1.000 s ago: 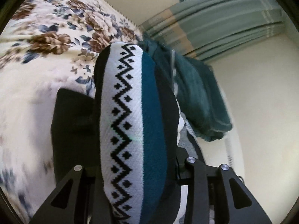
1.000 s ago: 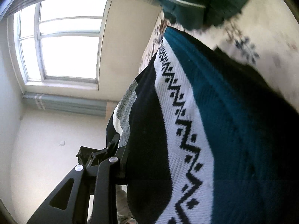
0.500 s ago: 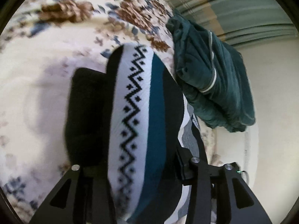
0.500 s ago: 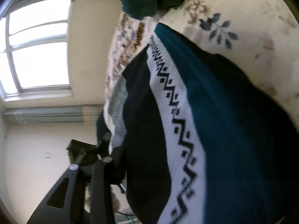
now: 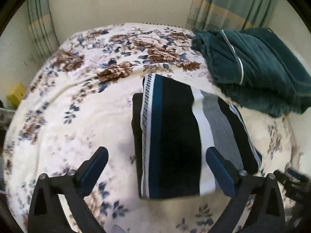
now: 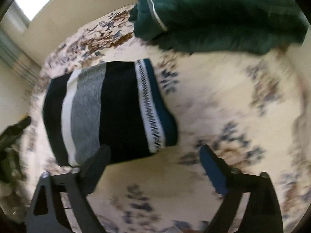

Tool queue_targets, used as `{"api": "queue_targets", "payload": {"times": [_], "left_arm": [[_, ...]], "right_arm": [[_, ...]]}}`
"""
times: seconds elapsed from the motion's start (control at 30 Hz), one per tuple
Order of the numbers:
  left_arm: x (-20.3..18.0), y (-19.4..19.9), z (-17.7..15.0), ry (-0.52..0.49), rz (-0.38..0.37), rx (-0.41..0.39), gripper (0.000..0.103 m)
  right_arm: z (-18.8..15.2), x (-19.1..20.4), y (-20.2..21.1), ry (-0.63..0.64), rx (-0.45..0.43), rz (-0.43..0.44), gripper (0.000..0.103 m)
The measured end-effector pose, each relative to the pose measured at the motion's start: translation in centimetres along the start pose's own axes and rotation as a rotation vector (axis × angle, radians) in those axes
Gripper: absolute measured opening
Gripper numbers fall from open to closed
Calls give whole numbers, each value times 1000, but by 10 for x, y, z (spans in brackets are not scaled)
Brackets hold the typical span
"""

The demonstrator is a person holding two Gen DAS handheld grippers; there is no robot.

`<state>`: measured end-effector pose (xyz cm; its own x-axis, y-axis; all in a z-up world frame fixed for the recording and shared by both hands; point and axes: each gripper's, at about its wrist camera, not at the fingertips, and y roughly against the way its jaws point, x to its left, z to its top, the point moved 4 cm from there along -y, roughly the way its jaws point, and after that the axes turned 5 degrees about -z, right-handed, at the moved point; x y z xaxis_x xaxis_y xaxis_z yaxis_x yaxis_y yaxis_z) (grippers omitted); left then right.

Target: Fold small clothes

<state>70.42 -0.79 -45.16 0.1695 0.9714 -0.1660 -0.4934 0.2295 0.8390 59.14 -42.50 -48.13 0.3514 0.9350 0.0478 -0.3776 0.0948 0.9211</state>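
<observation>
Where the left gripper (image 5: 156,160) enters the left wrist view, we find its jaws spread wide, having just been opening, with nothing pressed between the blue pads (image 5: 220,171). We note the folded sweater (image 5: 175,136) lying flat on the flowered bedspread (image 5: 77,116) just beyond the fingertips, its black, teal, white and grey stripes showing; no pad touches it. We find the right gripper (image 6: 154,156) likewise released, its jaws having just been opening; the sweater (image 6: 108,112) lies beyond its left finger and only bedspread (image 6: 223,101) shows in the gap. Farther back, we record a heap of dark green cloth (image 5: 258,66) beside the sweater, then curtains (image 5: 229,3) and a wall.
</observation>
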Motion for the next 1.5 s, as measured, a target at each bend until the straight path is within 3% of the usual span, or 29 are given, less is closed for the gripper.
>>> {"api": "queue_targets", "payload": {"times": [0.17,0.37,0.7,0.97,1.17,1.5], "left_arm": [[-26,55,-21,-45,84,-57,103],[-53,148,-37,-56,106,-107,103],[-94,309,-70,-72,109,-227,103],[-114,410,-98,-43,100,-304,103],[-124,461,-116,-36,113,-355,103],[-145,500,-145,-40,100,-391,103]], "right_arm": [[-12,2,66,72,-68,-139,102],[-27,-4,159,96,-164,-185,103],[-77,-24,357,122,-312,-162,103],[-127,-38,494,132,-420,-132,103],[-163,-49,577,146,-499,-104,103],[-202,-64,649,150,-566,-48,103]]}}
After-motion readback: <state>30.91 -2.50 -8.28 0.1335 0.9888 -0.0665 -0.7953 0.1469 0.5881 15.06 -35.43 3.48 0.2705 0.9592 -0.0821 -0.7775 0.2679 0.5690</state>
